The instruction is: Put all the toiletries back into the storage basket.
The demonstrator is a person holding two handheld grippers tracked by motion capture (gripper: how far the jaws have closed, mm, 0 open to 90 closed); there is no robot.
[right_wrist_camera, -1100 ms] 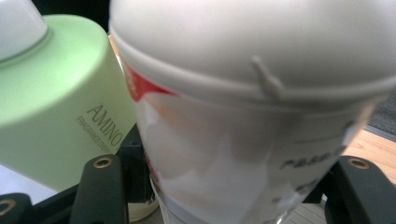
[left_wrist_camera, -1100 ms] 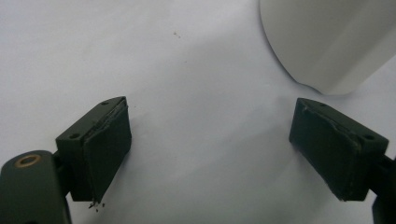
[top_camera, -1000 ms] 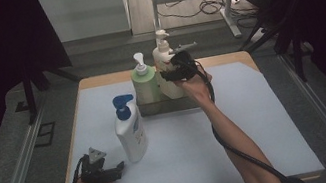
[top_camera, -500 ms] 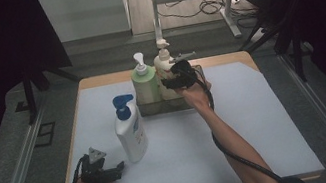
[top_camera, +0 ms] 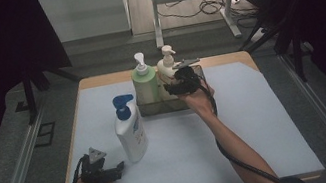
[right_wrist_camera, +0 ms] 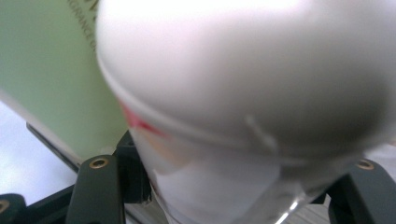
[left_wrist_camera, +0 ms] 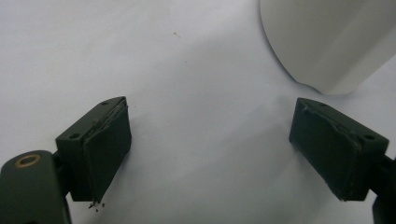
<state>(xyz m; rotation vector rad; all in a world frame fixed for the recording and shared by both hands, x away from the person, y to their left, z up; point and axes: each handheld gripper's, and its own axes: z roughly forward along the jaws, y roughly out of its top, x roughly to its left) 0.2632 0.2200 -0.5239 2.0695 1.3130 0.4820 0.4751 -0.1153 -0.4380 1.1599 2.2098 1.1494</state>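
Note:
A white pump bottle (top_camera: 166, 64) (right_wrist_camera: 243, 93) hangs upright between the jaws of my right gripper (top_camera: 171, 88) (right_wrist_camera: 233, 196), which is shut on its body. Its base is inside a clear tray (top_camera: 198, 101) at the back of the mat, right beside a green pump bottle (top_camera: 145, 82) (right_wrist_camera: 51, 70) that stands in the same tray. A white bottle with a blue pump (top_camera: 131, 132) (left_wrist_camera: 327, 42) stands on the mat at the front left. Just beside its base, my left gripper (top_camera: 118, 169) (left_wrist_camera: 210, 154) rests low over the mat, open, with nothing between its jaws.
A white mat (top_camera: 267, 119) covers the wooden table (top_camera: 98, 80). Metal rails run along both sides of the table, and a desk frame with cables (top_camera: 196, 4) stands on the floor behind it.
My right gripper has come down with the white pump bottle, lowering it into the clear tray beside the green bottle. The left gripper has stayed where it was.

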